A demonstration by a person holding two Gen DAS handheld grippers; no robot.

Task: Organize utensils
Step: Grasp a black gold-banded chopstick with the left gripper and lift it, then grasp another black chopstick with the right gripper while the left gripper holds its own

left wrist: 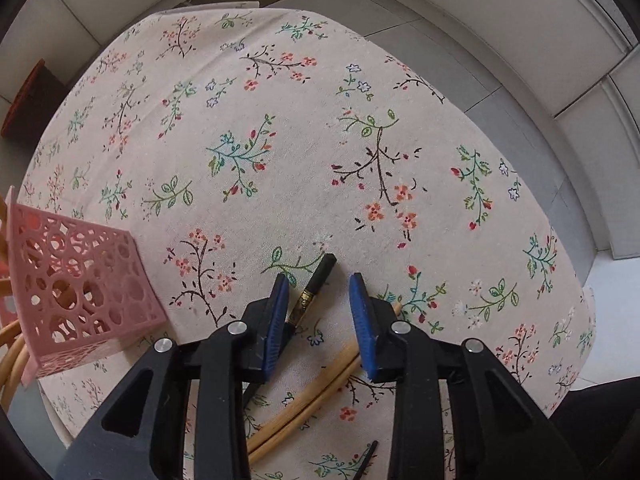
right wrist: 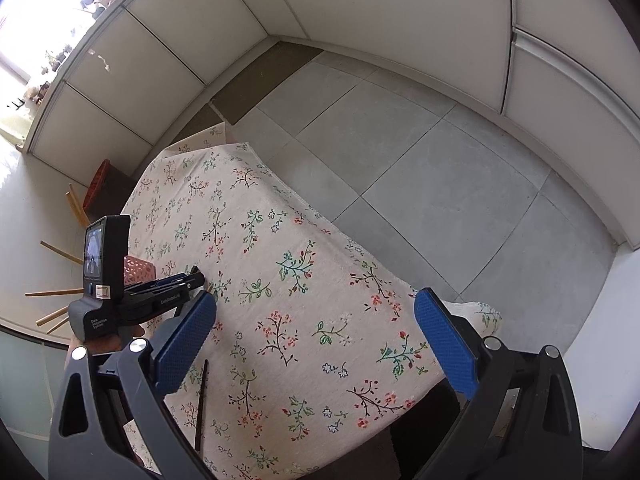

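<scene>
My left gripper [left wrist: 318, 280] points straight down at the floral-cloth table [left wrist: 304, 140]; its blue pads stand a small gap apart and press on nothing. A black chopstick with a gold band [left wrist: 310, 294] lies on the cloth beside the left pad. Two wooden chopsticks [left wrist: 316, 384] run under the right pad. A pink perforated holder [left wrist: 80, 292] stands to the left, with wooden sticks [left wrist: 14, 354] in it. In the right wrist view, my right gripper [right wrist: 316, 344] hovers wide open and empty above the table, and the left gripper [right wrist: 196, 276] sits next to the holder [right wrist: 138, 274].
Another dark chopstick [right wrist: 202, 404] lies near the table's near edge. The table's right edge [right wrist: 340, 236] drops to a grey tiled floor [right wrist: 440, 160] with white cabinets [right wrist: 380, 20] behind. A red-brown object [right wrist: 98, 184] stands on the floor beyond the far corner.
</scene>
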